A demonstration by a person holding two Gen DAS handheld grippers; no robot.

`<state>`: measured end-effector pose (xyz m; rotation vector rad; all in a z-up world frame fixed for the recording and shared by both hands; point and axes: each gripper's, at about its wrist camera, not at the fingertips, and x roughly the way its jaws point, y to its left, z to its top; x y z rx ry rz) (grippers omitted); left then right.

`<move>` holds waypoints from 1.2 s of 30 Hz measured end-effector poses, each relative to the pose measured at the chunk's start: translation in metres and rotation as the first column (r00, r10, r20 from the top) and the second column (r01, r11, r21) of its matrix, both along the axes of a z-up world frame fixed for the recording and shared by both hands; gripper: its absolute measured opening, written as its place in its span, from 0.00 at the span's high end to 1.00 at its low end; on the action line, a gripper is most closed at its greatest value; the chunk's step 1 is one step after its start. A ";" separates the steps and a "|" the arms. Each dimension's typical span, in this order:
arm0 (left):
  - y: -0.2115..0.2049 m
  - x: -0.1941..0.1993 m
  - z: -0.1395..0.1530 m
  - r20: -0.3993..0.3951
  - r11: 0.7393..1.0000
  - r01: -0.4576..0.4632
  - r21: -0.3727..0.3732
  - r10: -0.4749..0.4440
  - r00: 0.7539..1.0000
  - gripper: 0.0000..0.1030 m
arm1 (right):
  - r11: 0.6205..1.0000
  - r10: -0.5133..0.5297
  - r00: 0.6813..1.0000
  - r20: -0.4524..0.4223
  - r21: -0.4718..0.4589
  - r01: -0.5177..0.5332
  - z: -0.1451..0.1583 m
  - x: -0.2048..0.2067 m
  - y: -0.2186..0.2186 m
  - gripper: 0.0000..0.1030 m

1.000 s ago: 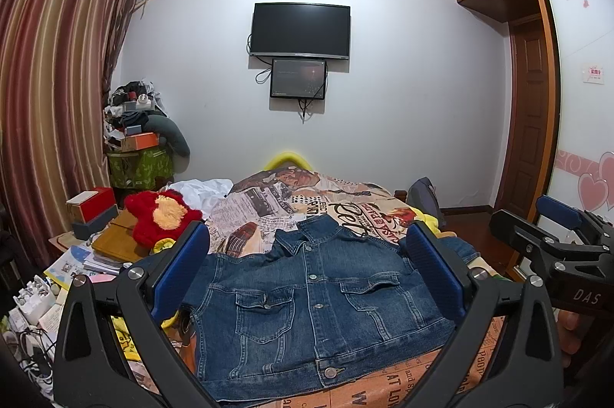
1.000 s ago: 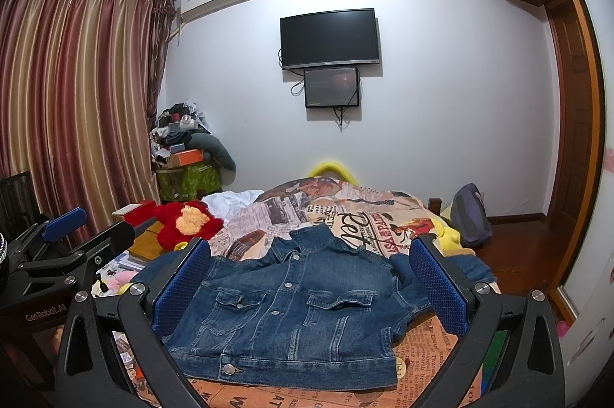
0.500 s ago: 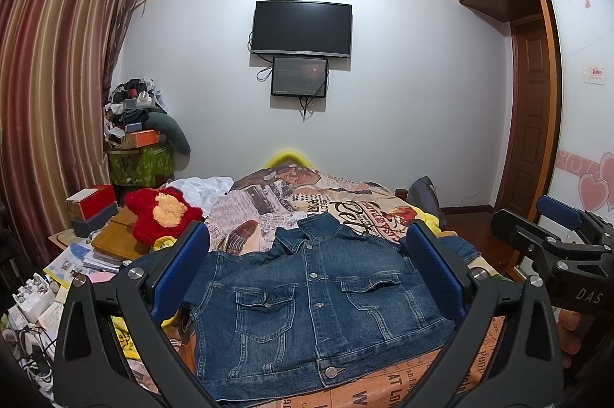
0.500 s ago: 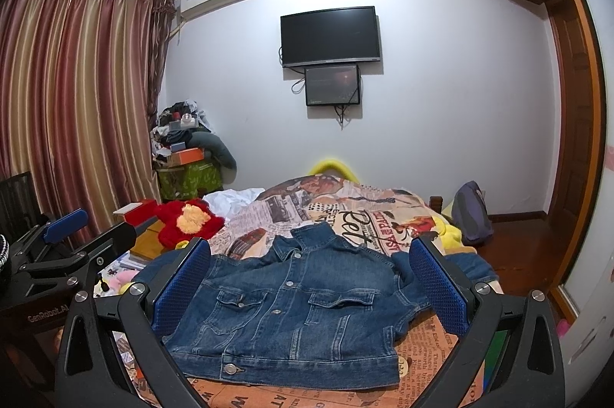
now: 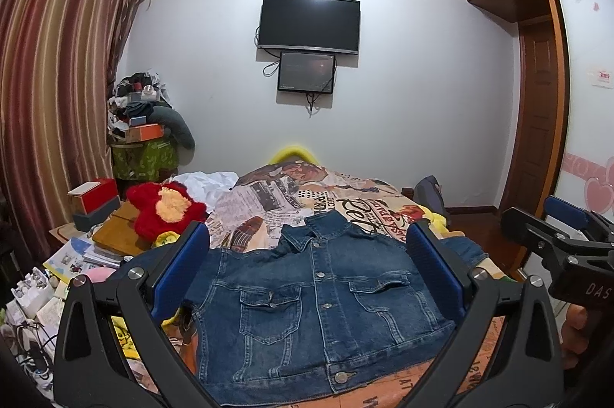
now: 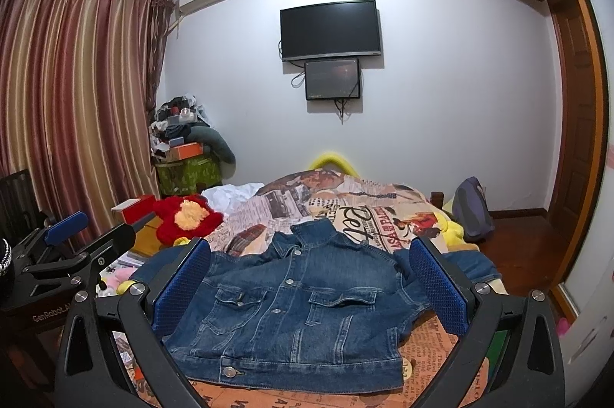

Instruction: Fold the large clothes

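nothing much is shifting since the earlier frames: both views are staying almost fixed and the denim jacket [image 5: 314, 308] is lying as before. the left gripper [image 5: 309, 268] is hovering above the jacket's hem with its jaws spread wide, holding nothing. the right gripper [image 6: 311, 287] is doing likewise, jaws wide apart and empty. the jacket is lying face up on the bed [image 5: 345, 193], buttoned, collar pointing toward the far wall, hem nearest the cameras. its left edge is sitting near the bed's cluttered side, just beside a red plush toy [image 5: 163, 208]. printed bedspread is showing beyond the collar. one sleeve [image 6: 466, 262] is trailing off toward the right edge.
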<state>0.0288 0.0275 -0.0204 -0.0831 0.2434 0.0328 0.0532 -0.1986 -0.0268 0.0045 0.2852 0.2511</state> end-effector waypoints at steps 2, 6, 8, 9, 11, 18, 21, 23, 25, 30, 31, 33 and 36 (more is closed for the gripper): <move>0.005 0.006 -0.002 -0.002 1.000 -0.004 -0.006 0.004 1.000 0.00 | 1.000 -0.001 1.000 -0.009 -0.005 0.001 0.000 0.007 0.002 0.00; 0.016 0.023 -0.007 -0.019 1.000 -0.027 -0.011 0.027 0.999 0.00 | 1.000 -0.001 0.999 -0.035 -0.013 0.000 0.001 0.029 0.007 0.00; 0.026 0.036 -0.011 -0.039 0.999 -0.041 -0.022 0.040 0.998 0.00 | 1.000 0.000 0.999 -0.050 -0.021 -0.001 -0.001 0.041 0.011 0.00; 0.030 0.041 -0.012 -0.047 0.998 -0.050 -0.025 0.049 0.998 0.00 | 1.000 0.003 0.998 -0.057 -0.025 -0.004 -0.001 0.046 0.013 0.00; 0.043 0.054 -0.017 -0.062 0.996 -0.087 -0.030 0.085 0.994 0.00 | 1.000 0.007 0.997 -0.071 -0.030 -0.009 -0.004 0.059 0.018 0.00; 0.111 0.106 -0.041 -0.165 0.963 -0.267 -0.030 0.259 0.952 0.00 | 0.998 0.042 0.990 -0.134 -0.046 -0.049 -0.016 0.121 0.038 0.00; 0.144 0.125 -0.059 -0.238 0.949 -0.314 -0.042 0.295 0.925 0.00 | 0.995 0.054 0.986 -0.158 -0.070 -0.066 -0.021 0.151 0.048 0.00; 0.174 0.140 -0.075 -0.306 0.933 -0.352 -0.071 0.316 0.898 0.00 | 0.994 0.071 0.980 -0.184 -0.067 -0.085 -0.027 0.174 0.055 0.00; 0.200 0.149 -0.091 -0.365 0.918 -0.380 -0.114 0.317 0.875 0.00 | 0.992 0.091 0.969 -0.229 -0.063 -0.108 -0.036 0.197 0.062 0.00; 0.265 0.162 -0.138 -0.516 0.859 -0.461 -0.224 0.297 0.804 0.00 | 0.987 0.106 0.933 -0.345 -0.079 -0.141 -0.069 0.259 0.082 0.00; 0.270 0.162 -0.146 -0.535 0.851 -0.469 -0.237 0.288 0.794 0.00 | 0.985 0.107 0.923 -0.369 -0.085 -0.149 -0.077 0.270 0.086 0.00; 0.287 0.168 -0.165 -0.578 0.834 -0.477 -0.277 0.252 0.776 0.00 | 0.982 0.114 0.894 -0.433 -0.086 -0.167 -0.096 0.292 0.092 0.00; 0.309 0.177 -0.194 -0.633 0.793 -0.489 -0.363 0.175 0.754 0.00 | 0.979 0.115 0.831 -0.544 -0.081 -0.188 -0.127 0.323 0.103 0.00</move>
